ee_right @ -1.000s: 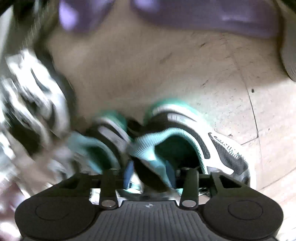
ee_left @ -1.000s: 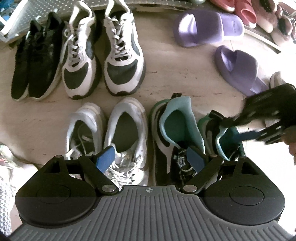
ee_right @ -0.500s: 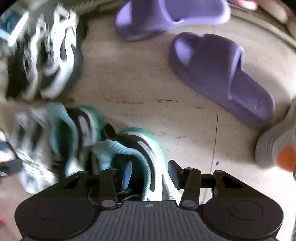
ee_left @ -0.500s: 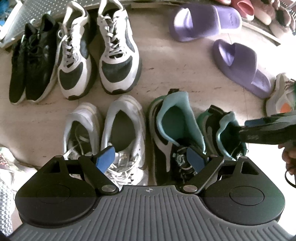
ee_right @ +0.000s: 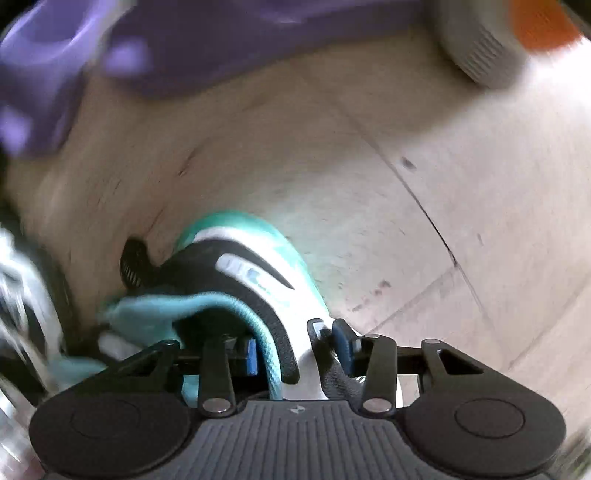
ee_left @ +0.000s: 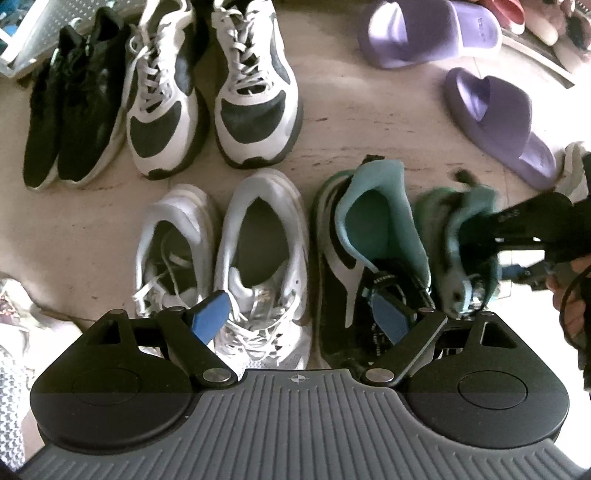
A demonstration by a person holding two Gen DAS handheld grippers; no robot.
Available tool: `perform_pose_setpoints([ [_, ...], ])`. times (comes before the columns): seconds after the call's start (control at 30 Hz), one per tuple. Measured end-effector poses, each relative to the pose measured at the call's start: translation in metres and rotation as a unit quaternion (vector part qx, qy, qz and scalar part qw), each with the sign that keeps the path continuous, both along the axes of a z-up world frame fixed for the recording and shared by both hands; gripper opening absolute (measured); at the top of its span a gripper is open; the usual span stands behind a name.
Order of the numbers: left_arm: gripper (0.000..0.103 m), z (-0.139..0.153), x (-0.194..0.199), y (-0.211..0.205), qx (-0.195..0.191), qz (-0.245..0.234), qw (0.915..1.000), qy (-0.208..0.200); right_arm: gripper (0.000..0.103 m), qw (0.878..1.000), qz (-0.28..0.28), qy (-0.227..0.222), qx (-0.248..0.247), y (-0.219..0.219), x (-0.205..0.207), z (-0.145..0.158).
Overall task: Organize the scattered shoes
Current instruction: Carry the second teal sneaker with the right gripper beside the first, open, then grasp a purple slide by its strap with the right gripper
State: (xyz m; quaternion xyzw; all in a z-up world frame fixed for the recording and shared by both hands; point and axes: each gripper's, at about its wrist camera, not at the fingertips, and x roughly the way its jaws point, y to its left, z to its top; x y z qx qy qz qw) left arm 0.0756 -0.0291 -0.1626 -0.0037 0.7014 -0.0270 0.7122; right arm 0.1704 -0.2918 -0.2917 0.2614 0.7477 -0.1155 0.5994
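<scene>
My left gripper (ee_left: 299,318) hangs open, pointing down over a pair of white sneakers (ee_left: 258,258) and a teal-and-black sneaker (ee_left: 369,240) standing beside them; nothing is between its blue pads (ee_left: 210,316). The matching teal-and-black sneaker (ee_right: 258,273) has its side wall between the jaws of my right gripper (ee_right: 295,349), which are closing, with the pads on the wall. In the left wrist view this second sneaker (ee_left: 454,236) is blurred just right of its mate, with the right gripper (ee_left: 524,229) over it.
Behind stand black sneakers (ee_left: 70,110) and black-and-white sneakers (ee_left: 207,92) in a row. Two purple slides (ee_left: 495,114) lie at the back right, near a grey shoe with an orange patch (ee_right: 498,40). More slippers (ee_left: 532,18) sit top right. Tiled floor (ee_right: 369,184) runs between.
The right gripper swung about with the second teal sneaker and narrowed its jaws on the side wall; the sneaker now sits closer beside its mate. My left gripper stayed put.
</scene>
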Motion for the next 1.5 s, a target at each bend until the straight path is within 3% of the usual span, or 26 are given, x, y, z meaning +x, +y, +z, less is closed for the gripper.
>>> perform_pose_setpoints([
  [0.07,0.089,0.001,-0.001,-0.002,-0.001,-0.003,1.0,-0.001,0.044,0.999,0.031,-0.01,0.016,0.014,0.005,0.003],
  [0.17,0.089,0.002,-0.001,-0.002,-0.003,-0.004,1.0,-0.002,0.044,0.997,0.069,-0.024,-0.015,0.023,0.012,0.014],
  [0.23,0.089,0.002,0.001,-0.002,-0.005,0.001,1.0,-0.003,0.055,0.997,0.075,-0.028,-0.025,0.018,0.02,0.026],
  [0.3,0.089,0.002,0.005,0.0,-0.006,0.007,0.9999,-0.005,0.059,0.996,0.074,-0.038,-0.03,0.013,0.029,0.043],
  [0.37,0.089,0.003,0.012,0.002,-0.007,0.015,0.9998,-0.01,0.061,0.994,0.076,-0.066,-0.036,0.012,0.037,0.062],
  [0.47,0.089,0.005,0.02,0.004,-0.004,0.02,0.9996,-0.021,0.064,0.982,0.092,-0.164,-0.03,0.015,0.072,0.094],
  [0.5,0.089,0.006,0.022,0.004,-0.003,0.02,0.9995,-0.023,0.071,0.978,0.097,-0.183,-0.031,0.018,0.078,0.095],
  [0.6,0.089,0.005,0.03,0.008,0.003,0.024,0.9994,-0.027,0.08,0.95,0.162,-0.26,-0.069,0.038,0.107,0.102],
  [0.63,0.089,0.005,0.031,0.01,0.011,0.025,0.9994,-0.02,0.082,0.931,0.208,-0.282,-0.104,0.052,0.12,0.103],
  [0.77,0.089,-0.004,0.04,0.024,0.02,0.049,0.9985,-0.012,0.082,0.884,0.319,-0.293,-0.173,0.086,0.149,0.091],
  [0.87,0.089,-0.011,0.043,0.034,0.024,0.067,0.9975,-0.004,0.081,0.869,0.346,-0.291,-0.199,0.1,0.166,0.081],
  [1.0,0.089,-0.02,0.044,0.047,0.026,0.088,0.9957,0.008,0.08,0.863,0.36,-0.267,-0.233,0.116,0.193,0.052],
  [1.07,0.089,-0.024,0.044,0.051,0.027,0.095,0.995,0.012,0.072,0.853,0.379,-0.259,-0.247,0.124,0.197,0.042],
  [1.1,0.089,-0.025,0.043,0.053,0.027,0.098,0.9948,0.014,0.071,0.841,0.403,-0.257,-0.253,0.128,0.199,0.038],
  [1.2,0.089,-0.027,0.042,0.057,0.026,0.106,0.9938,0.017,0.068,0.823,0.446,-0.241,-0.255,0.134,0.198,0.039],
  [1.3,0.089,-0.026,0.041,0.059,0.025,0.116,0.9929,0.015,0.068,0.778,0.526,-0.251,-0.236,0.145,0.175,0.048],
  [1.4,0.089,-0.021,0.038,0.06,0.024,0.121,0.9923,0.007,0.067,0.717,0.616,-0.261,-0.197,0.161,0.145,0.054],
  [1.43,0.089,-0.019,0.037,0.061,0.023,0.122,0.9922,0.004,0.067,0.673,0.668,-0.262,-0.18,0.171,0.126,0.056],
  [1.5,0.089,-0.018,0.036,0.06,0.023,0.122,0.9923,0.004,0.067,0.621,0.72,-0.263,-0.164,0.182,0.107,0.055],
])
